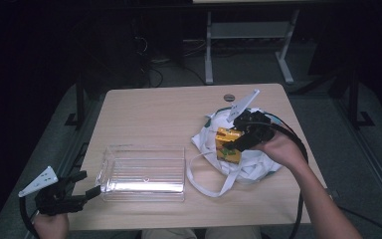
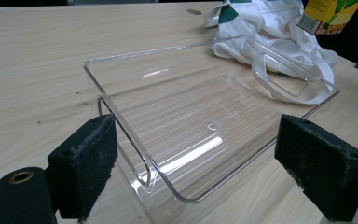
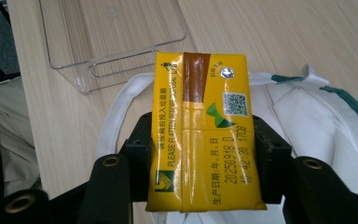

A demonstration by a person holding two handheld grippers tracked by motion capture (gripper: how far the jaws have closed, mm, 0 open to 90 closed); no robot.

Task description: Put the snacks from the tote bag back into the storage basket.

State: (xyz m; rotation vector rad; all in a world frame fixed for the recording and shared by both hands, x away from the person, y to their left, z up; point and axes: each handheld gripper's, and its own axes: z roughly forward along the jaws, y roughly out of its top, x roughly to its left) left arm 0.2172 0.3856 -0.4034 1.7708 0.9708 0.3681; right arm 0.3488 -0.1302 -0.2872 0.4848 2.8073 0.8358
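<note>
Table [image 1: 154, 107]: pale wood, the largest thing here; the stretch behind the tray, out to the far edge, lies bare, and so does a band along the left edge.
Cloth bag [image 1: 248, 167]: white with green trim, crumpled to the right of the tray and short of the table's right edge; one long strap [image 1: 206, 184] loops toward the tray's right end and lies just beside it.
Tray [image 1: 144, 169]: clear plastic, oblong, nothing inside; the landmark for the rest. Its long front wall runs near the table's near edge, its left end near the left edge. In the left gripper view a cut-out handle shows in its far wall.
Left gripper [image 1: 90, 191]: at the tray's near-left corner, low over the table's corner. Its two black jaws stand wide apart and hold nothing; in the left gripper view one pad [image 2: 86, 163] sits just outside the tray's rim, whether touching I cannot tell, and the other stands apart from it.
Right gripper [image 1: 233, 144]: well to the right of the tray, over the bag. Its jaws are clamped on the two sides of the carton, pads pressed against it.
Juice carton [image 3: 205, 126]: yellow, small, gripped around its lower half and lifted above the bag, well apart from the tray's right end, with open table and the strap between them.
</note>
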